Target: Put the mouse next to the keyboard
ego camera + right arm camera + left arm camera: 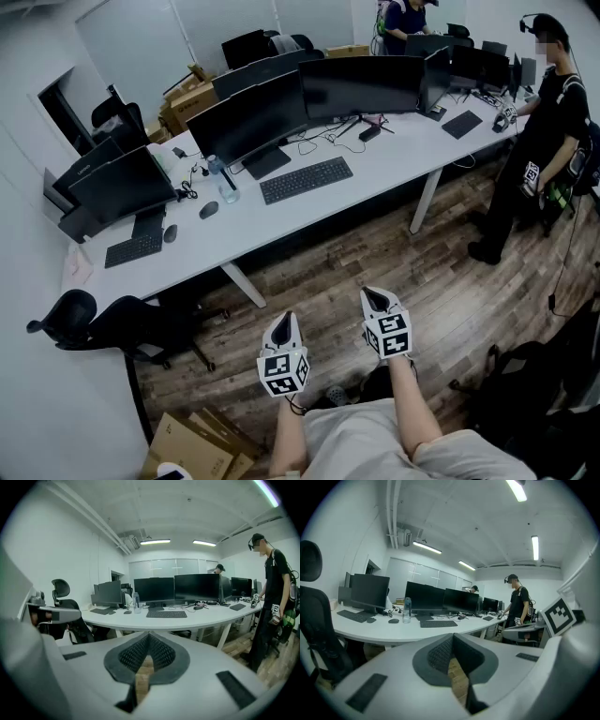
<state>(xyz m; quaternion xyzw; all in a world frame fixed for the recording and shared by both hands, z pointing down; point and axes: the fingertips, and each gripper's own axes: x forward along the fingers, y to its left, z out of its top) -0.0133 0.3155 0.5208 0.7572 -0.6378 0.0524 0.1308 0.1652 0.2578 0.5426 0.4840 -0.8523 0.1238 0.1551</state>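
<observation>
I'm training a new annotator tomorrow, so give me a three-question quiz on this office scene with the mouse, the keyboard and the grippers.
1. True or false: the left gripper and right gripper are both shut with nothing between their jaws.
2. What stands on the desk between the central keyboard and the mouse to its left? A) a water bottle B) a mug C) a stapler
3. Fill in: both grippers hang over the wooden ___, away from the desk.
Key: 1 true; 2 A; 3 floor.
</observation>
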